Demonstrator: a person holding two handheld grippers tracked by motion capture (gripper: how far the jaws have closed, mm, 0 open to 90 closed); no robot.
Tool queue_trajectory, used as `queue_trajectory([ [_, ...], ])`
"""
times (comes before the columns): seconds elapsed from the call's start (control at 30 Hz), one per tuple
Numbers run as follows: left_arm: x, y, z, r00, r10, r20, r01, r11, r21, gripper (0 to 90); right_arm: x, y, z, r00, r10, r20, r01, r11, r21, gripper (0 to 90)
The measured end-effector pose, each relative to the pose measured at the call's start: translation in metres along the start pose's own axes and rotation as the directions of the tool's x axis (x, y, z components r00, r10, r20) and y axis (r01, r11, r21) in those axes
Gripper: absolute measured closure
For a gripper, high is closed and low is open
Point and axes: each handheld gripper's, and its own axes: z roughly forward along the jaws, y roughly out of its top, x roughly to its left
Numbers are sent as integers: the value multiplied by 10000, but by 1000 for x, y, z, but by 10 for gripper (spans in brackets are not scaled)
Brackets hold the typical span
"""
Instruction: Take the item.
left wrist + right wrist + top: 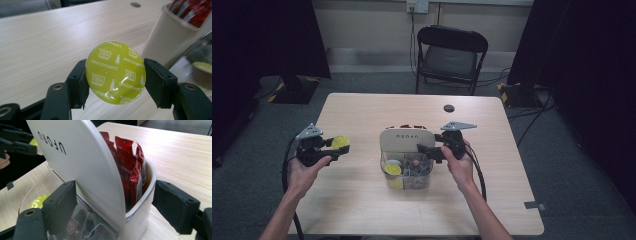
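Left gripper (115, 80): You are clamping a yellow-green coffee capsule (115, 72) between the two pads, gripping it by its rim with the printed foil lid facing the camera. The jaws are pressing on both sides of it.
Capsule position: You are holding it above the bare table (362, 200), to the left of the organiser box (407, 160) and clear of it. In the high view the capsule (340, 142) is sitting at the tip of your left gripper (334, 150).
Right gripper (113, 205): You are holding it part-open around the near end of the box, one jaw on the clear-compartment side and the other outside the cream wall. The pads are not pressing on anything.
Box contents: Red sachets (130, 165) are standing upright in the cream rear compartment behind the raised white lid (82, 165). More capsules, one of them yellow-green (393, 169), are lying in the clear front compartment.
Step in hand, as judged: You are lifting one capsule out of the box and carrying it aside while the right gripper is standing by at the box.
Next move, as judged: You are needing to lower the capsule onto open table, flat side down so it is not rolling, then ease the jaws apart. Keep the right gripper steady so the box is not shifting.
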Motion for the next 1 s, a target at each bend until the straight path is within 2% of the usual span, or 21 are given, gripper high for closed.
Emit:
queue_trajectory([
  [0.07,4,-5,2,9993,-341,128,341,9994,6,403,0,0,0,10000,1,2,-1,10000,-9,188],
  [0.13,6,-8,4,9994,-338,-86,339,9993,158,403,0,0,0,10000,3,9,-3,10000,-7,187],
  [0.33,11,-20,12,9987,-414,-286,429,9975,561,403,1,0,0,10000,-6,27,5,10000,16,184],
  [0.53,14,-33,26,9986,-506,-166,520,9934,1023,403,1,-1,1,10000,14,52,-15,10000,59,180],
  [0.63,14,-37,31,9990,-414,-146,429,9908,1287,402,1,-1,2,10000,-1,57,1,10000,69,178],
  [0.9,13,-47,37,9987,-502,-69,506,9858,1599,402,1,-2,3,10000,2,92,-3,9999,111,171],
  [0.93,13,-49,39,9985,-553,28,540,9838,1709,402,1,-2,3,9999,-12,100,11,9999,115,172],
  [1.0,13,-51,42,9987,-507,-29,504,9803,1908,402,1,-2,3,10000,-12,99,11,9999,118,172],
])
